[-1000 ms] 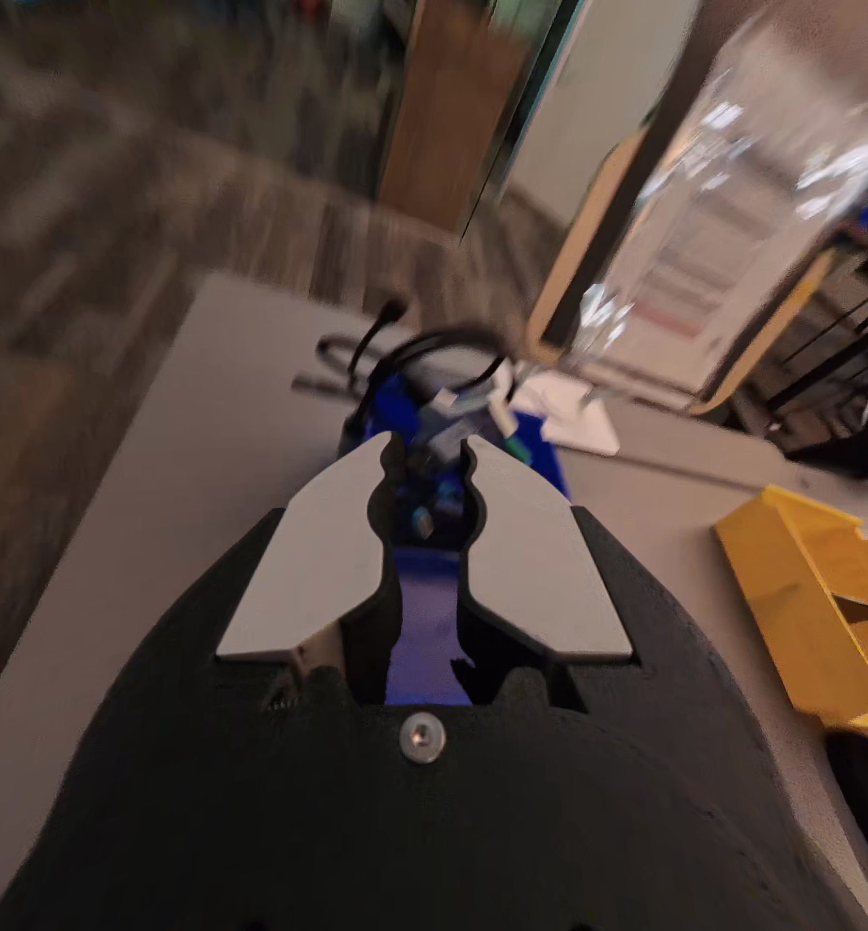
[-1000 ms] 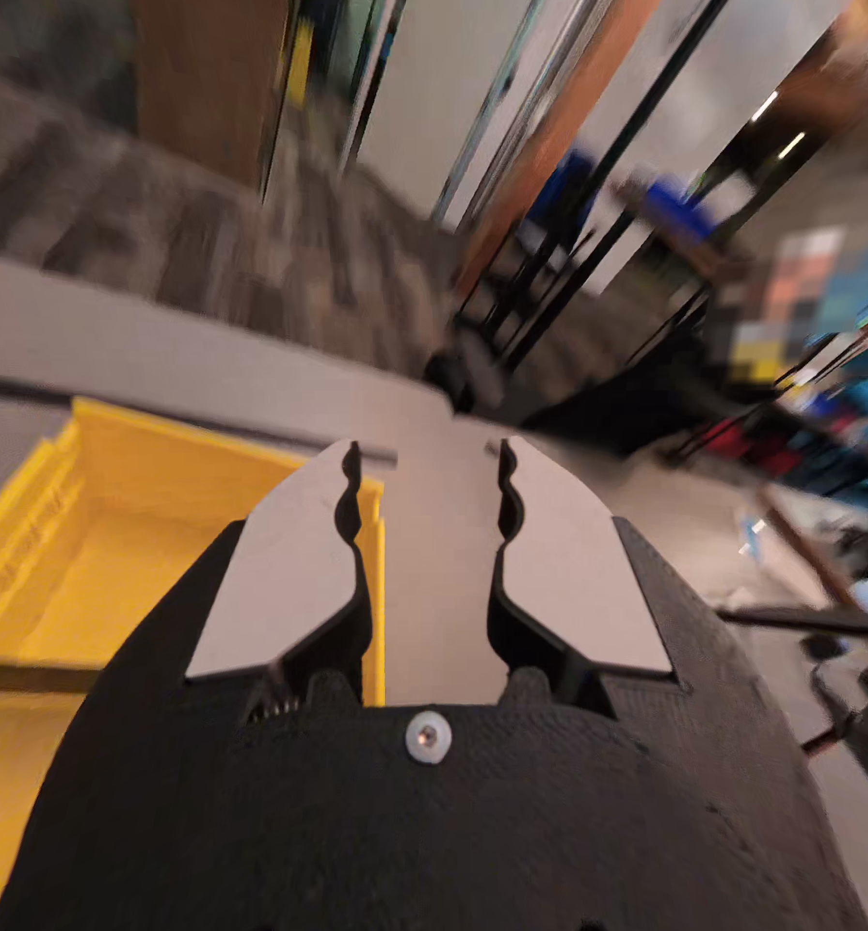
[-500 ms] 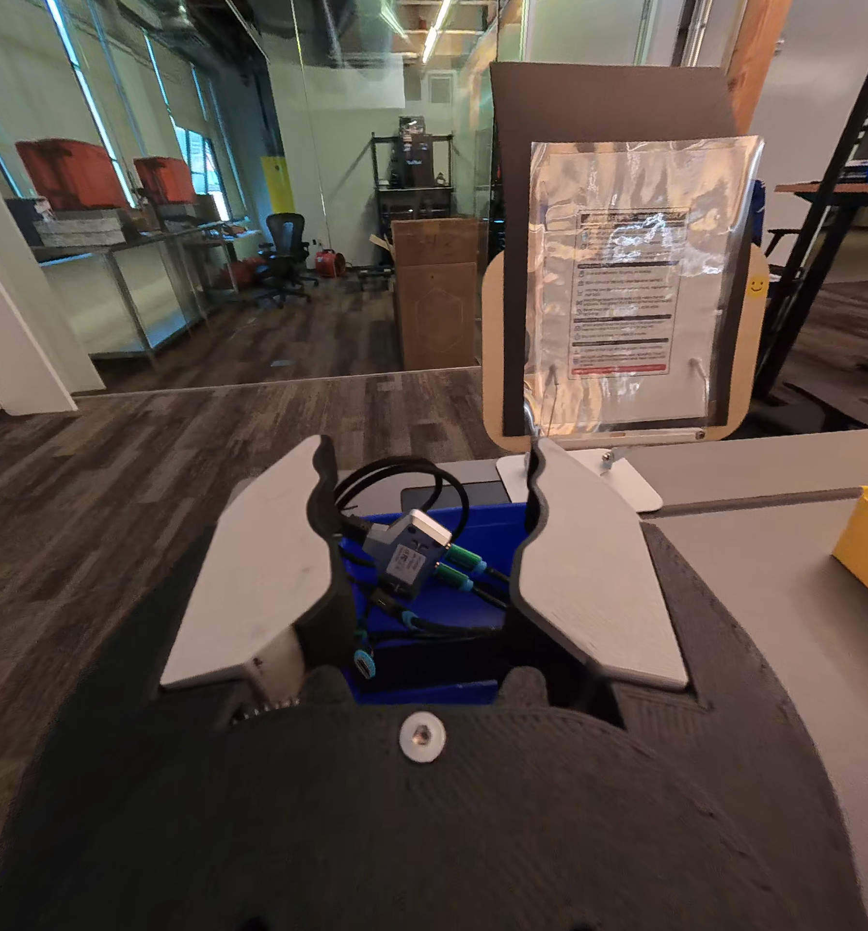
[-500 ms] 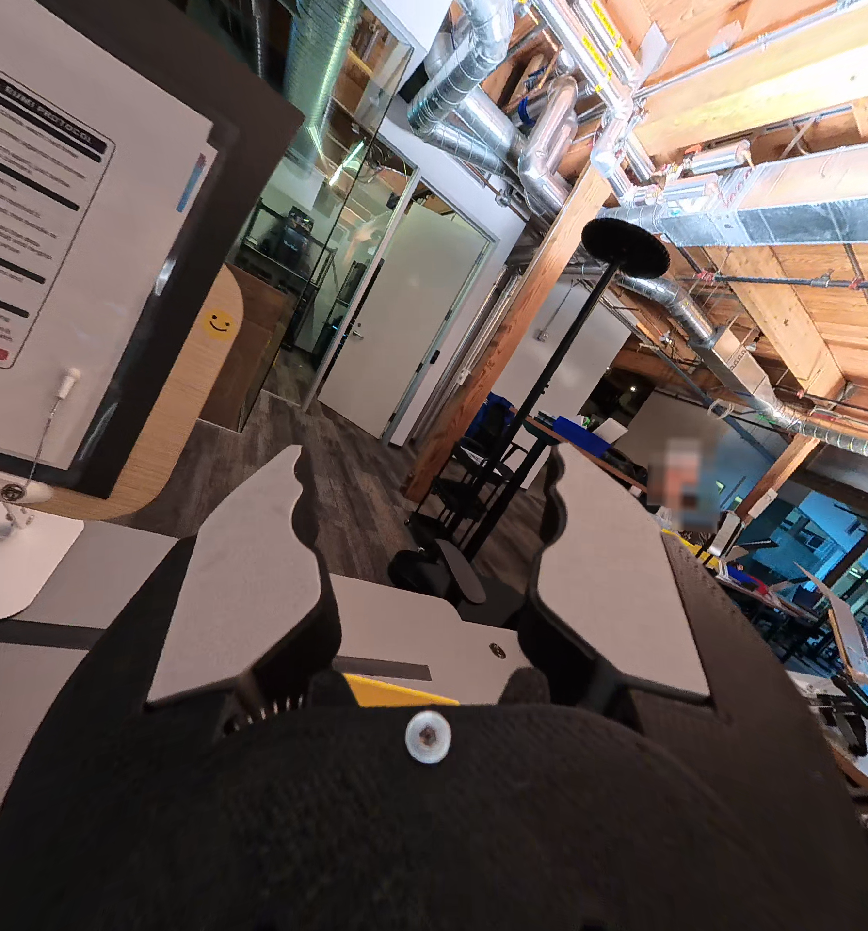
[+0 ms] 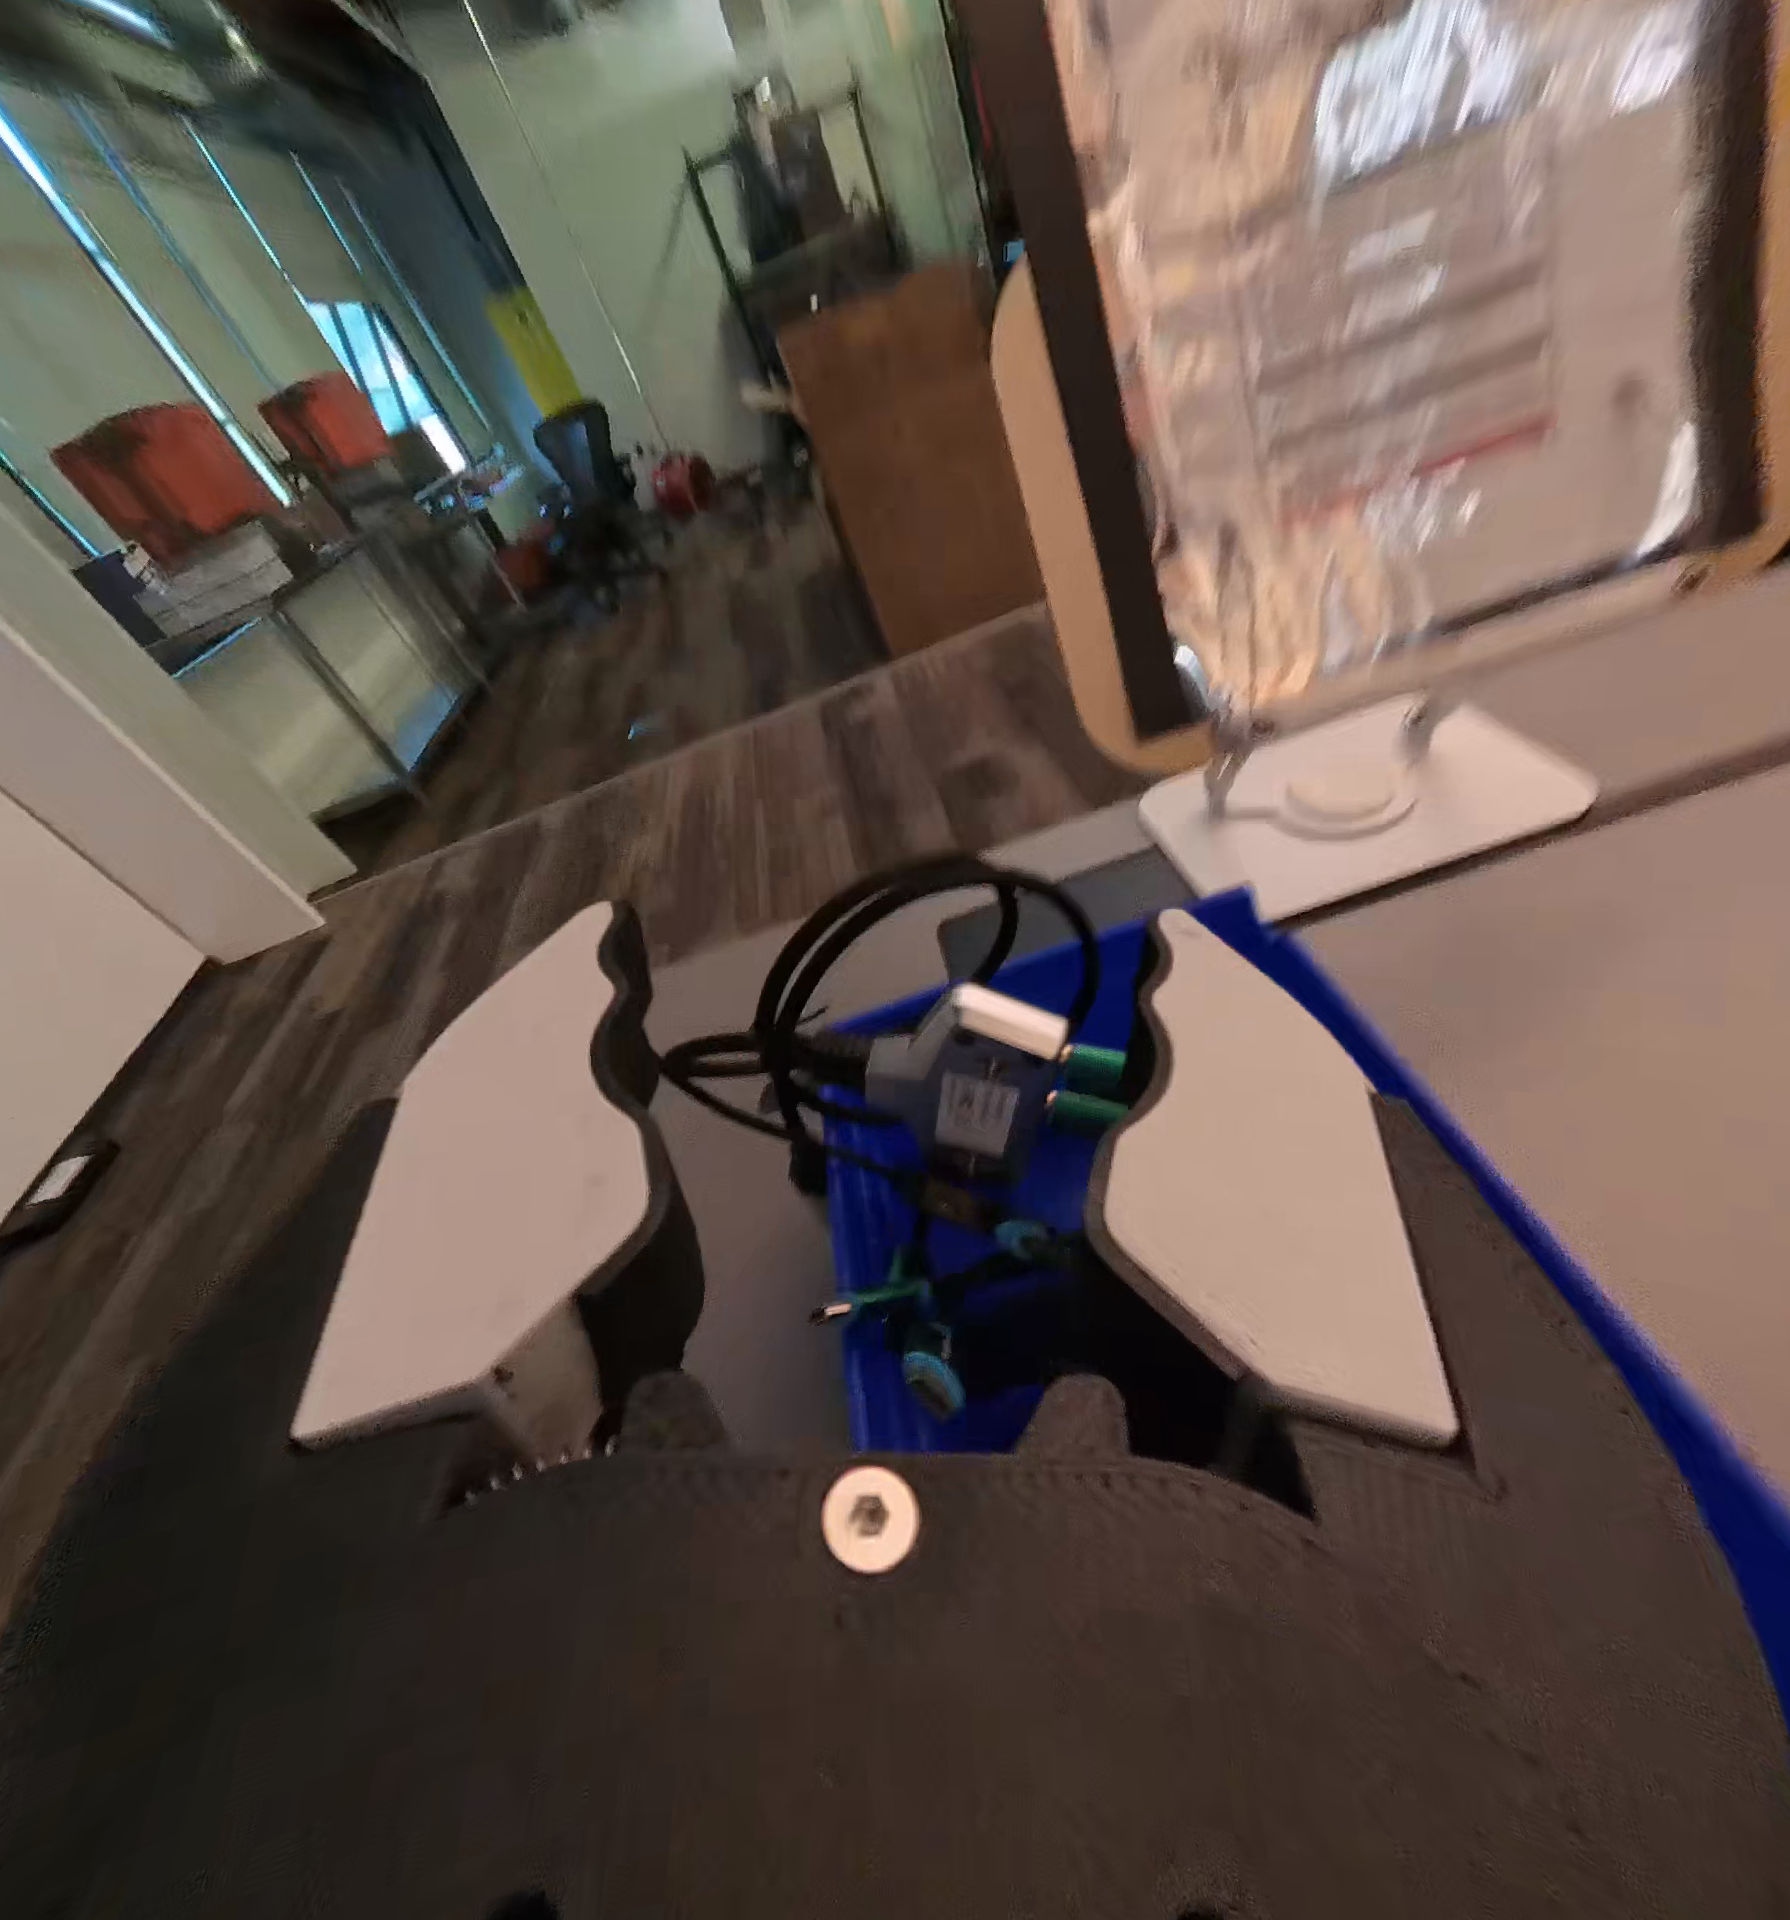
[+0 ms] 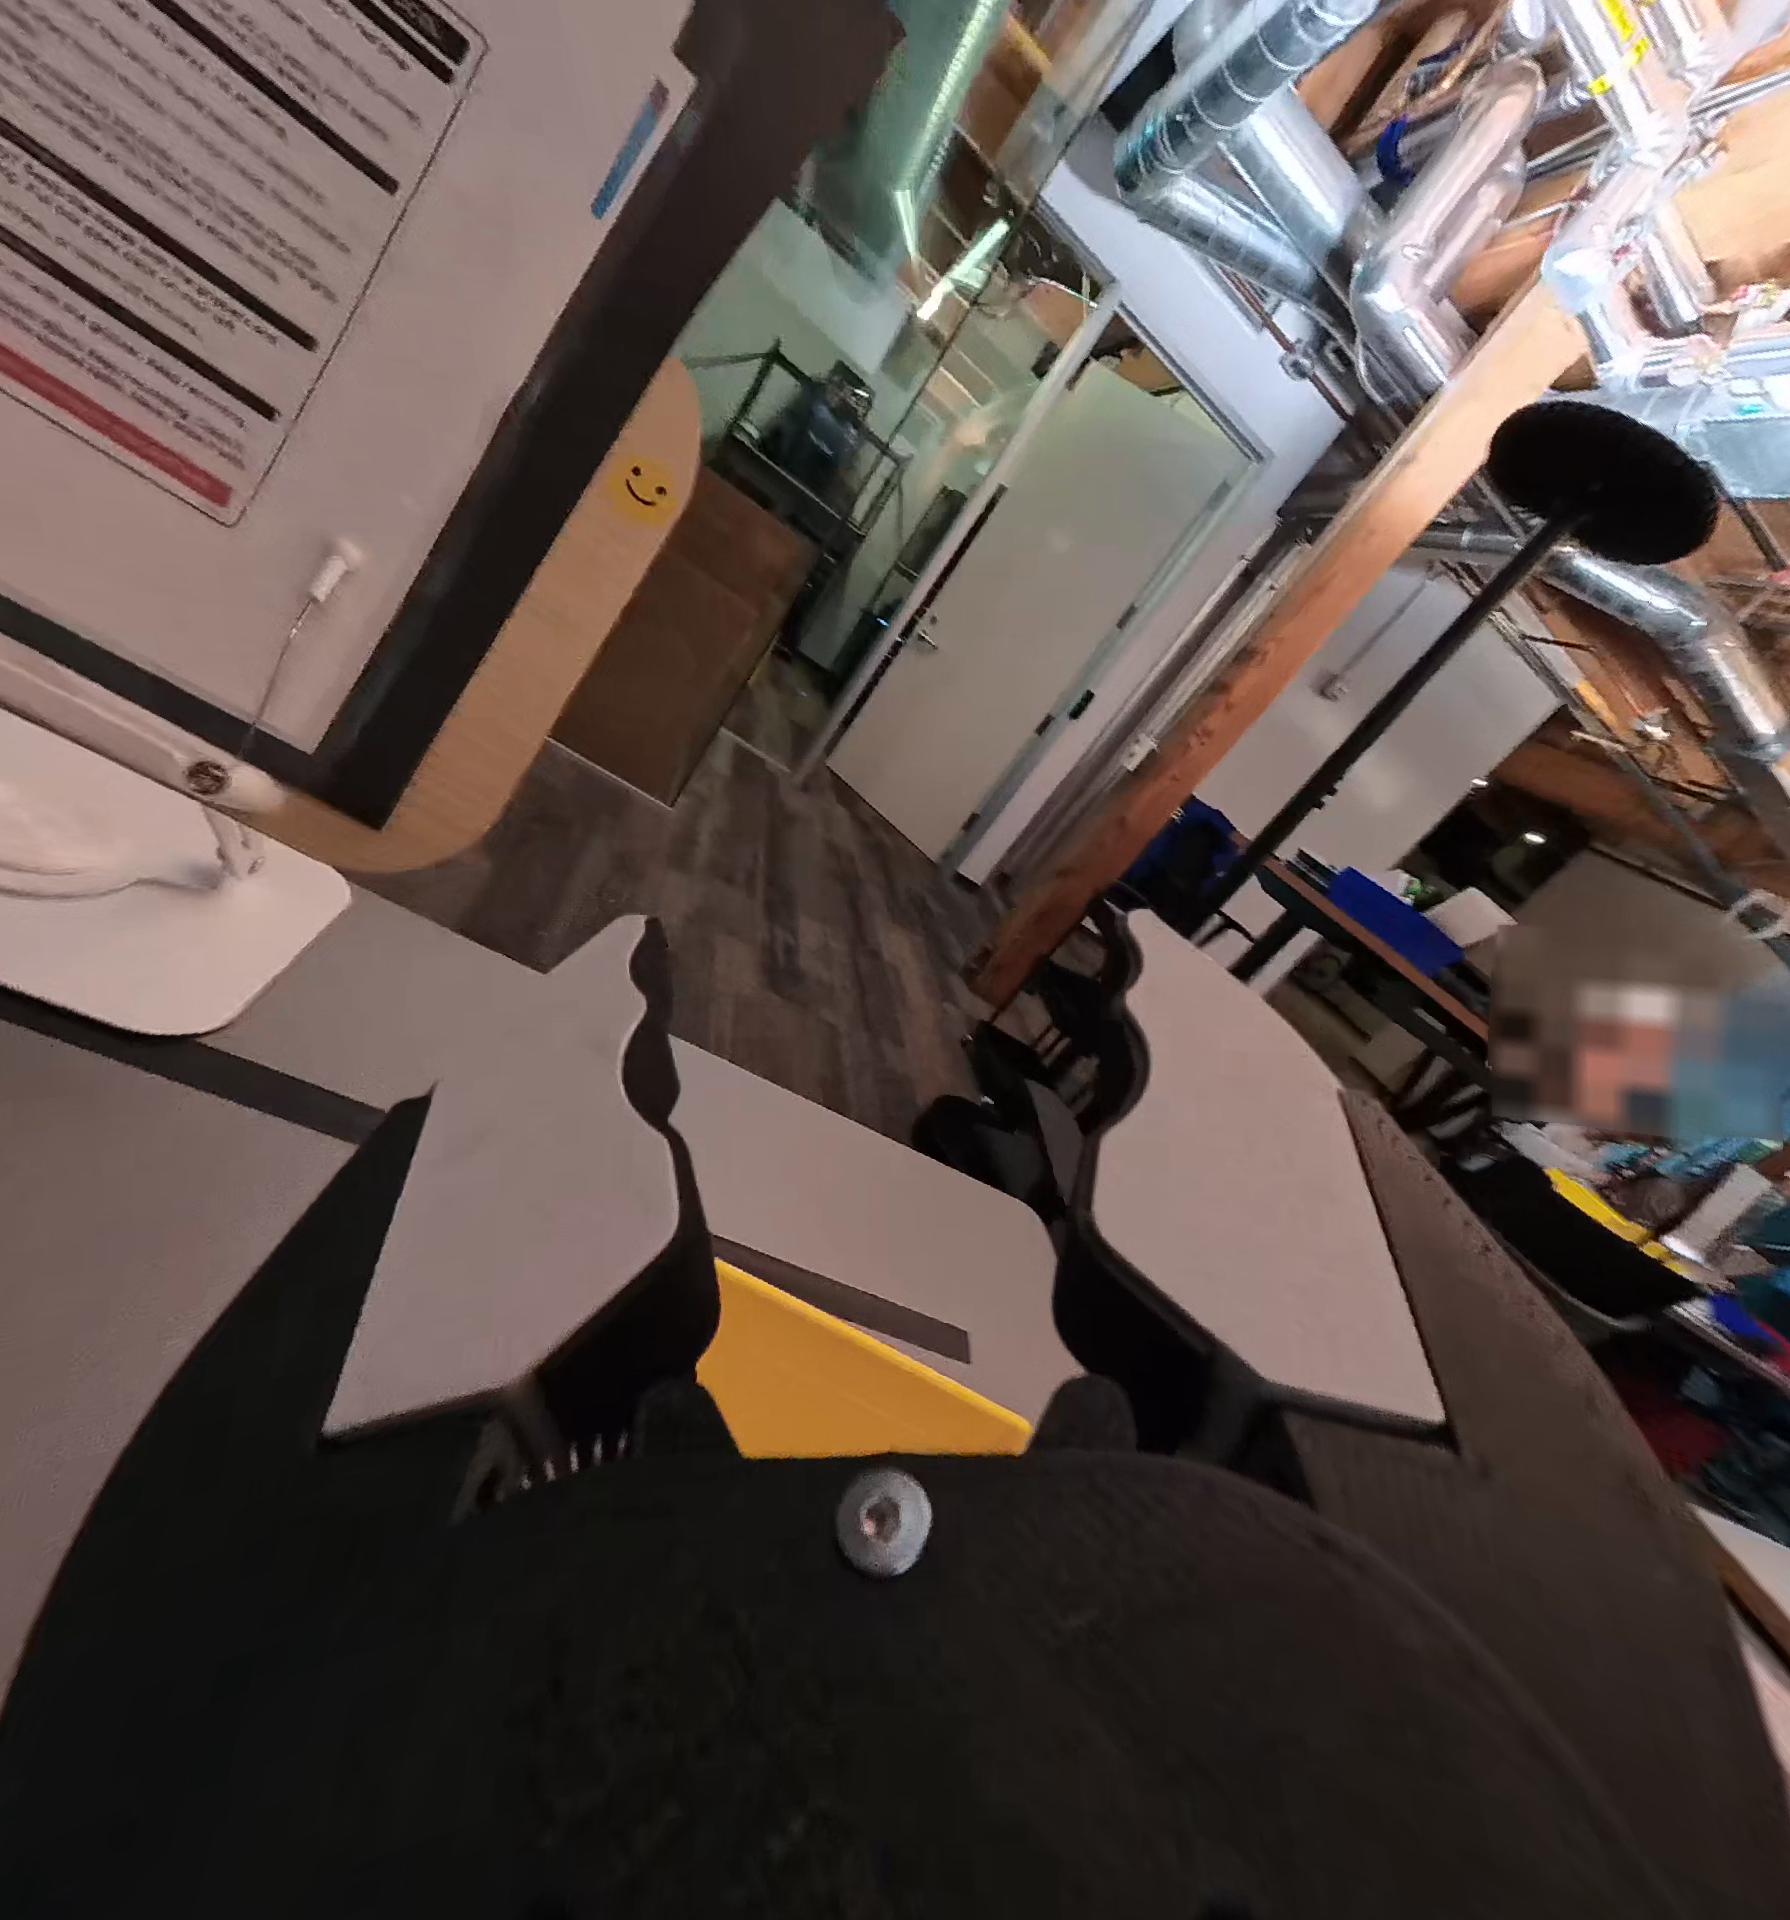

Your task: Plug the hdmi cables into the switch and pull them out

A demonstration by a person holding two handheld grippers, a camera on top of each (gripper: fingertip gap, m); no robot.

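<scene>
Left gripper [image 5: 886,935]: fingers spread wide, nothing between them; it hangs above the near end of the blue bin, its camera tilted.
Right gripper [image 6: 886,956]: fingers also wide apart and empty, raised over the grey table and pointing out into the room.
Blue bin [image 5: 1317,997]: sits on the grey table [image 5: 1597,1039], with the left gripper's right finger over its long wall.
Switch [image 5: 964,1091]: a small grey-blue box with a pale top edge, propped at a tilt inside the blue bin, toward its far end.
Green plugs [image 5: 1088,1081]: two, pushed into the side of the switch that faces the bin's right wall.
Black cable [image 5: 818,956]: leaves the opposite side of the switch and loops up and over the bin's far left corner onto the table.
Loose cable ends [image 5: 922,1309]: a tangle with teal and green tips on the bin floor, nearer the camera than the switch; details are too blurred to sort out.
Sign stand [image 5: 1369,800]: white base on the table just beyond the bin's far end, carrying a sheet in a shiny plastic sleeve on a wood-edged board.
Yellow bin [image 6: 839,1382]: only a corner shows, low between the right gripper's fingers, on the table.
Floor [image 5: 662,707]: dark wood planks beyond the table.
</scene>
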